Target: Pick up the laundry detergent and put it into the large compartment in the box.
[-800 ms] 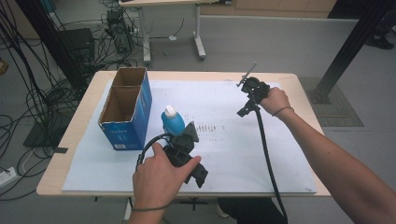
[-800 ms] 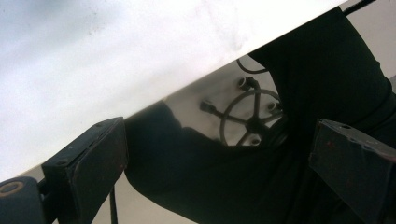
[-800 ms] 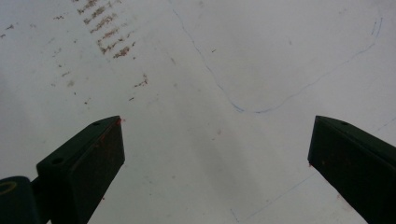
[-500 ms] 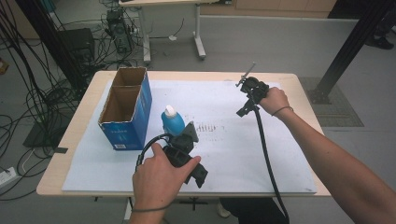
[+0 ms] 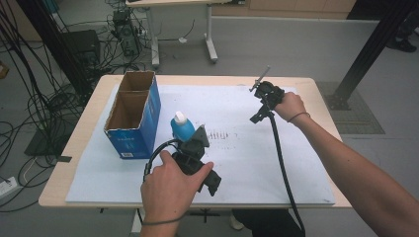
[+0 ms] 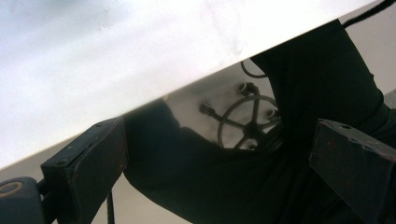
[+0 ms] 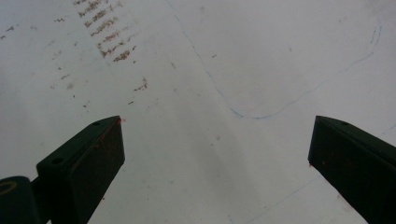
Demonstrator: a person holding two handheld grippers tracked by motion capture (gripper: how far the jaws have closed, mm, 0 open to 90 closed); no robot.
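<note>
Blue bottle [image 5: 182,127] stands untouched at centre-left, beside the box [image 5: 132,114] — left gripper [image 5: 210,182] and right gripper [image 7: 215,154] both gape, holding nothing; picking it up looks not yet begun.

one blue bottle [image 5: 182,127], one cardboard box [image 5: 132,114], two grippers: left gripper [image 5: 207,183], right gripper [image 5: 257,103].

High view overhead; tongs views close above white sheet [image 5: 257,148].
</note>
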